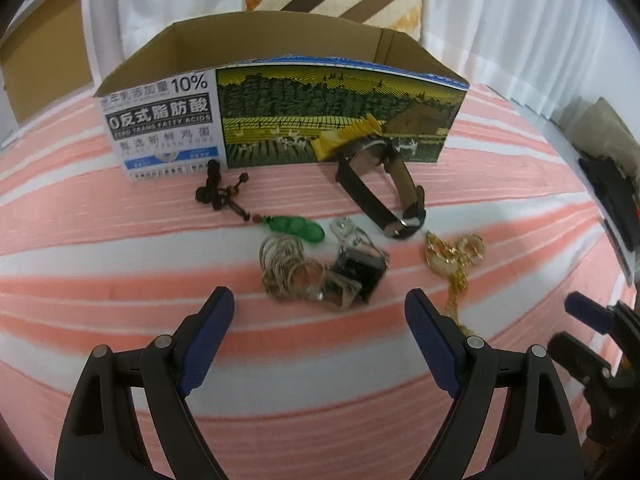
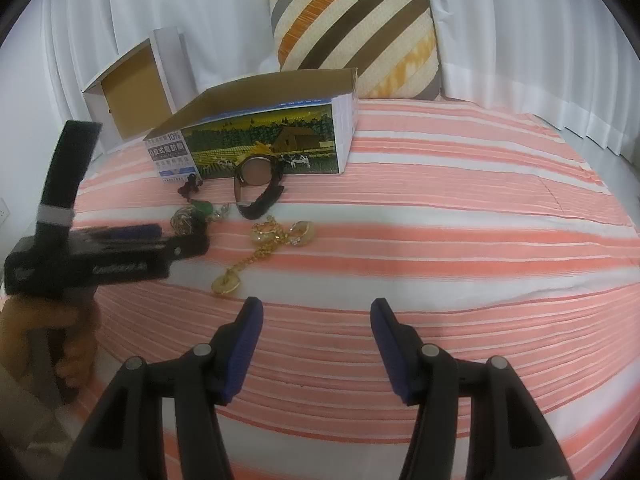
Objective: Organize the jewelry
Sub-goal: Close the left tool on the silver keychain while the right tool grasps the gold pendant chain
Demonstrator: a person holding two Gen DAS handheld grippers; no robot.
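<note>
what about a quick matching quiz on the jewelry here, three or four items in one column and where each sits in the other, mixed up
Items:
1. wristwatch
2. gold necklace
3. green pendant
4. silver rings

Places:
A. just ahead of the open left tongs
B. leaning against the printed box
C. on a beaded cord running toward the box's text panel
D. chain trailing toward the right tongs

Pairs: 1-B, 2-D, 3-C, 4-A

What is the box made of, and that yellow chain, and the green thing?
Box: cardboard, judging by its plain brown inside and glossy printed front. Yellow chain: looks like shiny gold-coloured metal; real gold can't be told. Green pendant: glossy, perhaps jade, glass or plastic.
</note>
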